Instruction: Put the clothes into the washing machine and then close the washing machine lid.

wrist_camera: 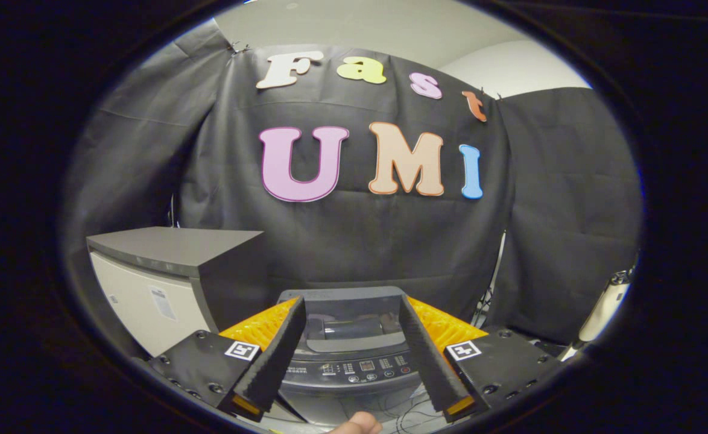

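Observation:
A grey top-loading washing machine [354,355] stands just ahead of and below my gripper [352,306]. Its glass lid [354,325] lies flat and shut, and the control panel [363,366] faces me between the fingers. Both fingers [281,352] stand wide apart with nothing between them, framing the lid from either side. I see no clothes.
A grey-topped white cabinet [167,265] stands to the left of the washer. A fingertip of a person's hand [357,425] shows below the panel. A white and black object [607,304] leans at the far right. Black cloth hangs behind everything.

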The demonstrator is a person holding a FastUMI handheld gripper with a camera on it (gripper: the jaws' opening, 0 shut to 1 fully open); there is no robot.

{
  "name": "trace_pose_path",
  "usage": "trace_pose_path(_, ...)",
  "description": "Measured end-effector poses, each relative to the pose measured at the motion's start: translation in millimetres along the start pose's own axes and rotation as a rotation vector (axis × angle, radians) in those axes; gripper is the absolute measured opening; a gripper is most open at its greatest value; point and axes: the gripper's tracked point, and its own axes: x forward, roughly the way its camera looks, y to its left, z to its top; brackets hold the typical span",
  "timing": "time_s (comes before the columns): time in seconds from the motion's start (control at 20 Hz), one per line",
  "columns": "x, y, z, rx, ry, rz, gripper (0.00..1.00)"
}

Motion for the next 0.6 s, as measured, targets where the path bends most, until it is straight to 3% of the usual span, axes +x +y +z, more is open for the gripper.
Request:
trace_pose_path(0.35, 9.0, -18.8, 13.4, 0.006, 0.023, 0.018, 0.96)
trace_pose_path(0.6, 3.0, -12.0, 14.5, 0.025, 0.003, 0.076, 0.96)
